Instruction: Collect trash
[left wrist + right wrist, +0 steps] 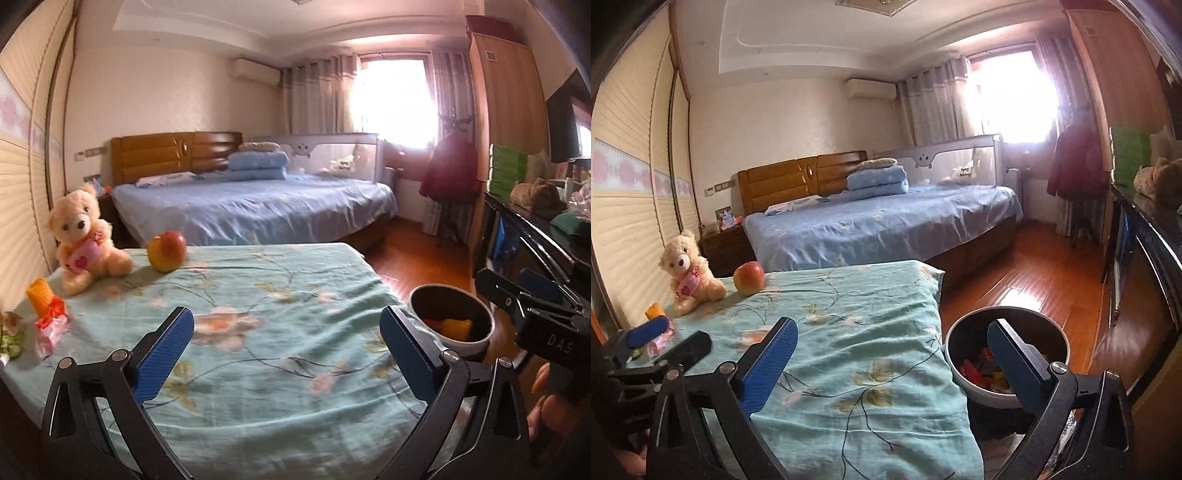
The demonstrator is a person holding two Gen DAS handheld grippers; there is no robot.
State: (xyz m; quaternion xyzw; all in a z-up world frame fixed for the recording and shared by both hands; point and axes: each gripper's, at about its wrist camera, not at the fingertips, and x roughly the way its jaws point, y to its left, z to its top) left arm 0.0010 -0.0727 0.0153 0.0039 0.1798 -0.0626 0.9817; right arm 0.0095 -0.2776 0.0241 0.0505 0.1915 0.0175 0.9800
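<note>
While both grippers, left (286, 360) and right (892, 369), have jaws spread and empty, wrappers (50, 328) lie at the surface's (258, 295) left edge, far from the bin (1006, 347); a careless grab may take the teddy bear (83, 236) or apple (167, 251) instead.

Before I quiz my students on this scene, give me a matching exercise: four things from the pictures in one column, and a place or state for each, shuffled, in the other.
Things:
1. Apple
2. Bin
3. Pink wrapper
4. Left claw

Places or states:
A. On the floor beside the cloth-covered surface, trash inside
B. Open, nothing between its fingers
C. On the green floral cloth, right of the teddy bear
D. Near the cloth's left edge, closer to the camera than the bear

Pairs: 1-C, 2-A, 3-D, 4-B
</note>
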